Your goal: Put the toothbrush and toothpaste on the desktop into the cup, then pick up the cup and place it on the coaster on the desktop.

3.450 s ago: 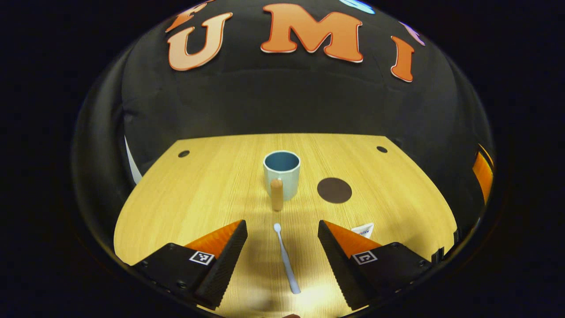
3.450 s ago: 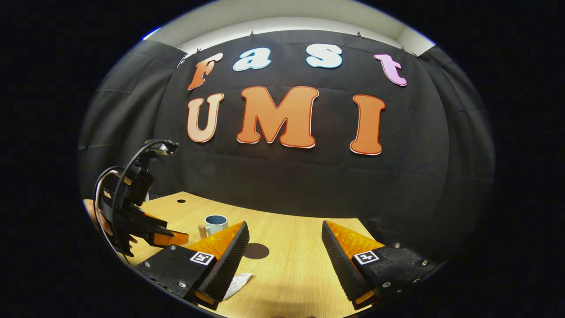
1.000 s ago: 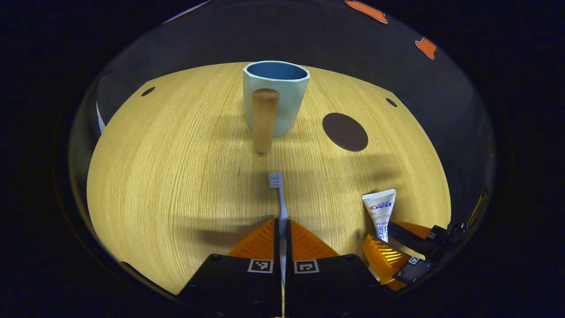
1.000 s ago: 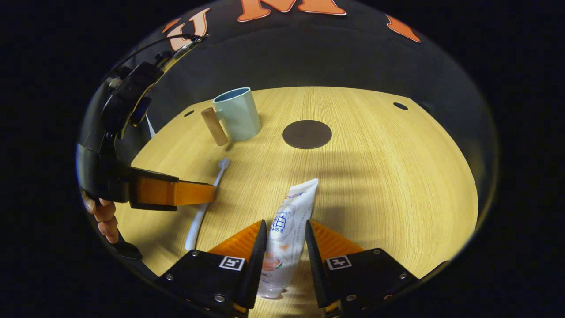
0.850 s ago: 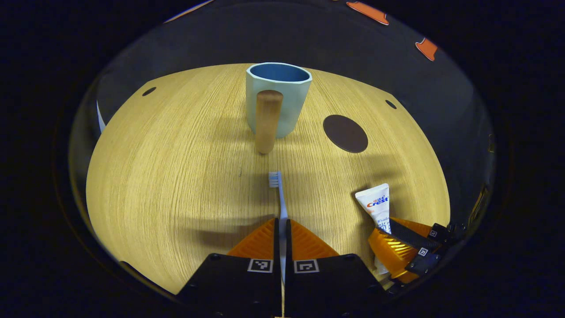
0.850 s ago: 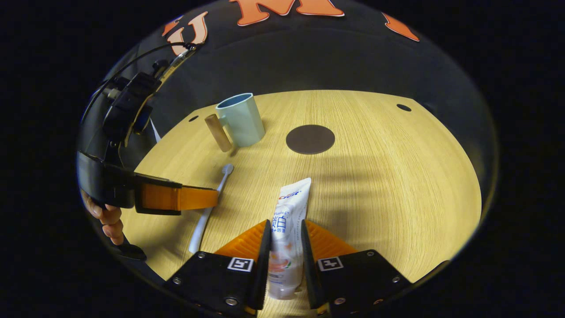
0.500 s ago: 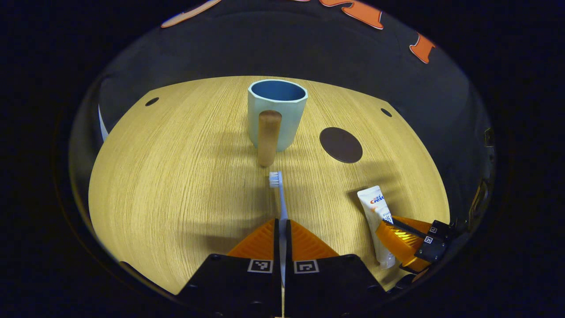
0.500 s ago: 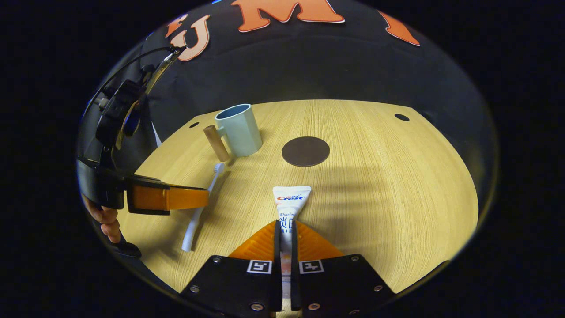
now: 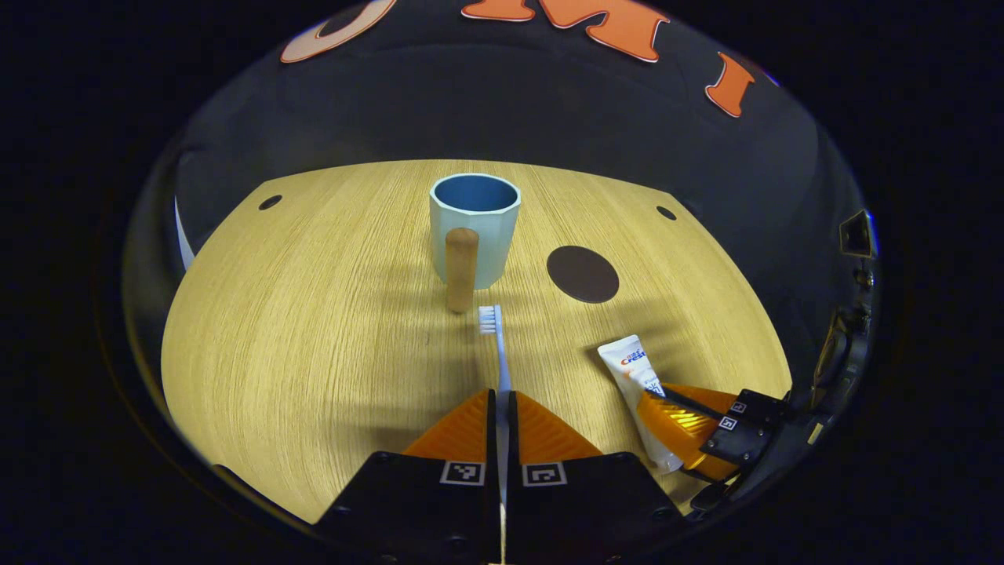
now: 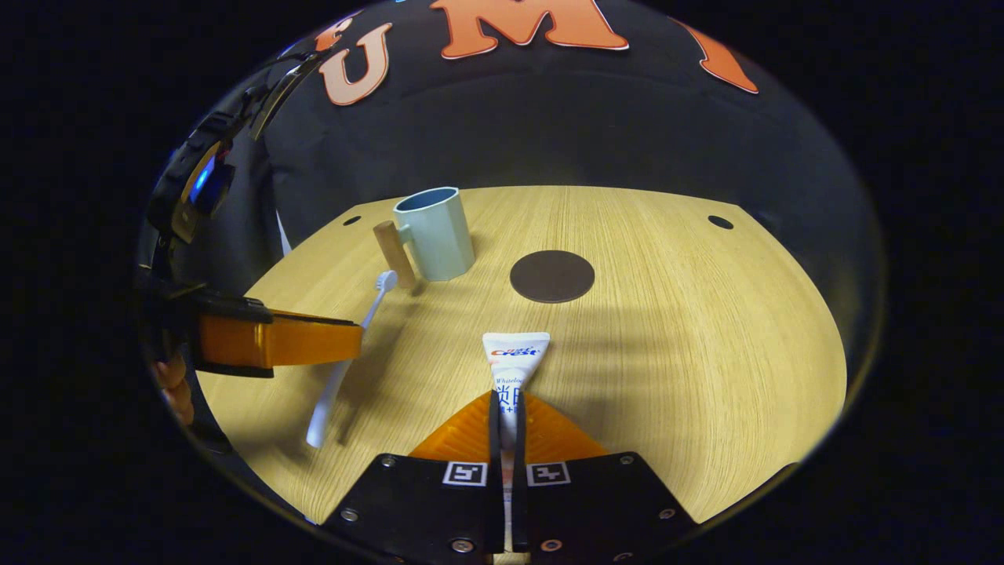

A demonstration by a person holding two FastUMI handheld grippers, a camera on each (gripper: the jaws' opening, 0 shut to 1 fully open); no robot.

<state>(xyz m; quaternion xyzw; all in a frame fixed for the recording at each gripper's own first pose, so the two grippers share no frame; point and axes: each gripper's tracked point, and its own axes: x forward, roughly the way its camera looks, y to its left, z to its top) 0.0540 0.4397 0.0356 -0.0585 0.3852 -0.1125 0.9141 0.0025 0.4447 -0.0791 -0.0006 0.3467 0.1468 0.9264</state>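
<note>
On the wooden desktop [image 9: 314,329] stands a pale blue cup [image 9: 474,227] with a wooden handle [image 9: 460,269] that points toward the left gripper's camera, and a dark round coaster [image 9: 582,274] lies just to its right, apart from it. At the bottom of the left gripper view, the left gripper [image 9: 502,396] has its fingers closed tight on the handle of a toothbrush [image 9: 496,345], both fingers pressing its sides; the brush reaches forward with its bristled head close to the foot of the cup's handle, though whether it touches the wood beneath cannot be told. At the bottom of the right gripper view, the right gripper [image 10: 507,404] is likewise clamped on a tube of toothpaste [image 10: 514,361], whose flat crimped end sticks out ahead of the fingers and points toward the coaster [image 10: 551,276]. In the same view the cup [image 10: 434,231] sits upright to the coaster's left, and the left gripper [image 10: 345,337] enters from the left edge with the toothbrush [image 10: 345,361] slanting through its fingers. Toward the lower right of the left gripper view, the right gripper [image 9: 659,396] holds the toothpaste [image 9: 631,373] tilted over the desktop.
</note>
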